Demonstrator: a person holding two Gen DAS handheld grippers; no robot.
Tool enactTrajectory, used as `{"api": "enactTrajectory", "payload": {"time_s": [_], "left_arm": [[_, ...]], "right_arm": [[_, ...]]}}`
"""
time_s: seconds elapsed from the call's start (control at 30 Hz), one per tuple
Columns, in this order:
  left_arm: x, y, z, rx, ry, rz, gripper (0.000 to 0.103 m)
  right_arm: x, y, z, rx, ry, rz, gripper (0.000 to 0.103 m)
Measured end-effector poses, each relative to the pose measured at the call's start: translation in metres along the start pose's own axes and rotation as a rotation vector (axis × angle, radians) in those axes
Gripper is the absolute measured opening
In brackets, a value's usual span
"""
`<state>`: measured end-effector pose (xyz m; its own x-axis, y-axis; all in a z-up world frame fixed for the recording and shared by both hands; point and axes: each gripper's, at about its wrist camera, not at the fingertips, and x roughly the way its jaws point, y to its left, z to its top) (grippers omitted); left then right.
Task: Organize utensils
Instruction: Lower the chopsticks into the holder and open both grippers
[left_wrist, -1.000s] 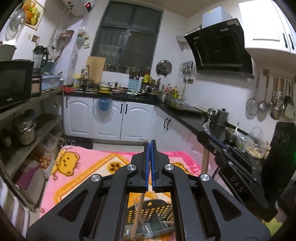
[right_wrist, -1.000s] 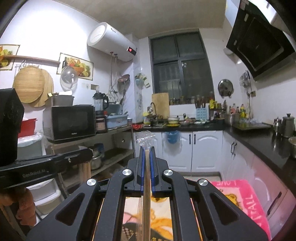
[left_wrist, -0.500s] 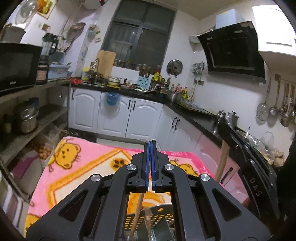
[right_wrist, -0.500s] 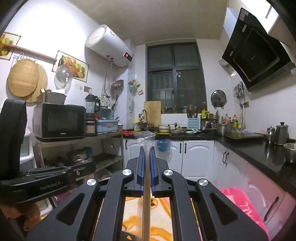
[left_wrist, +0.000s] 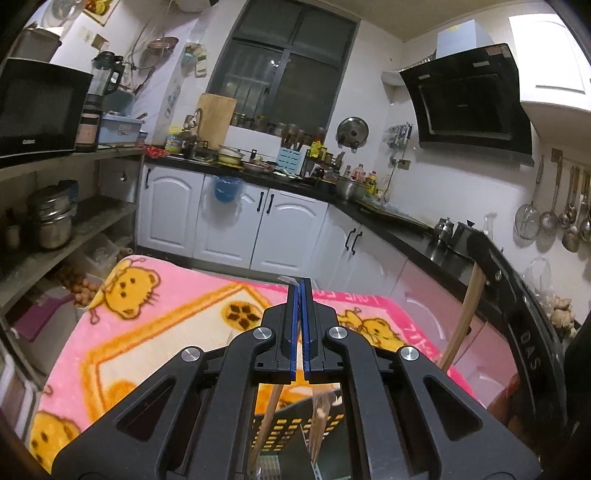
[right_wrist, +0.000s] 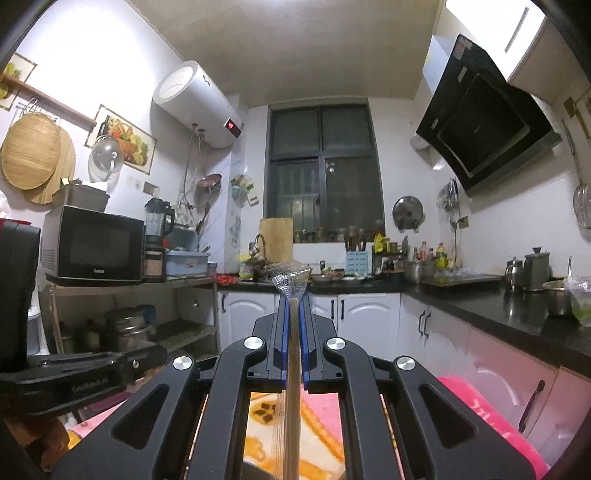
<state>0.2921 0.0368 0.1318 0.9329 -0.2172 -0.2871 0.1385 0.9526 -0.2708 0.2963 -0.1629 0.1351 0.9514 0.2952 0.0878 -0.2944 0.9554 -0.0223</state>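
Note:
My left gripper (left_wrist: 299, 291) is shut; a sliver of clear wrapper pokes out of its tips and a wooden chopstick (left_wrist: 269, 417) hangs below the jaws toward a black perforated basket (left_wrist: 288, 432). A second, wrapped stick (left_wrist: 319, 413) shows in the basket beside it. My right gripper (right_wrist: 291, 301) is shut on wrapped wooden chopsticks (right_wrist: 291, 369), whose crinkled wrapper end (right_wrist: 290, 275) sticks up past the tips. In the left wrist view the right gripper (left_wrist: 476, 240) hovers at the right with its chopsticks (left_wrist: 463, 317) slanting down over the table edge.
The table wears a pink and orange bear blanket (left_wrist: 166, 332). An open shelf unit (left_wrist: 74, 221) with pots and a microwave (right_wrist: 96, 245) stands to the left. White cabinets and a cluttered black counter (left_wrist: 388, 218) run along the back and right. The left gripper's body (right_wrist: 92, 373) crosses the right wrist view.
Both grippers have sunk toward the table, so the blanket and basket fill more of the views. The right gripper's chopsticks came lower in the left wrist view. Both grips stay the same.

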Motion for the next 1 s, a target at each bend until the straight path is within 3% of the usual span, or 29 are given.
{"api": "enactTrajectory", "payload": {"time_s": [0.37, 0.67, 1.0], "left_arm": [[0.0, 0.004, -0.017, 0.008, 0.031, -0.007, 0.0], [-0.01, 0.008, -0.022, -0.001, 0.045, -0.001, 0.0], [-0.021, 0.005, -0.029, 0.006, 0.058, -0.005, 0.0]], "right_arm": [[0.008, 0.002, 0.002, -0.03, 0.061, 0.022, 0.005], [0.023, -0.007, -0.004, 0.003, 0.354, 0.074, 0.006], [0.008, -0.014, -0.011, 0.015, 0.47, 0.121, 0.006]]}}
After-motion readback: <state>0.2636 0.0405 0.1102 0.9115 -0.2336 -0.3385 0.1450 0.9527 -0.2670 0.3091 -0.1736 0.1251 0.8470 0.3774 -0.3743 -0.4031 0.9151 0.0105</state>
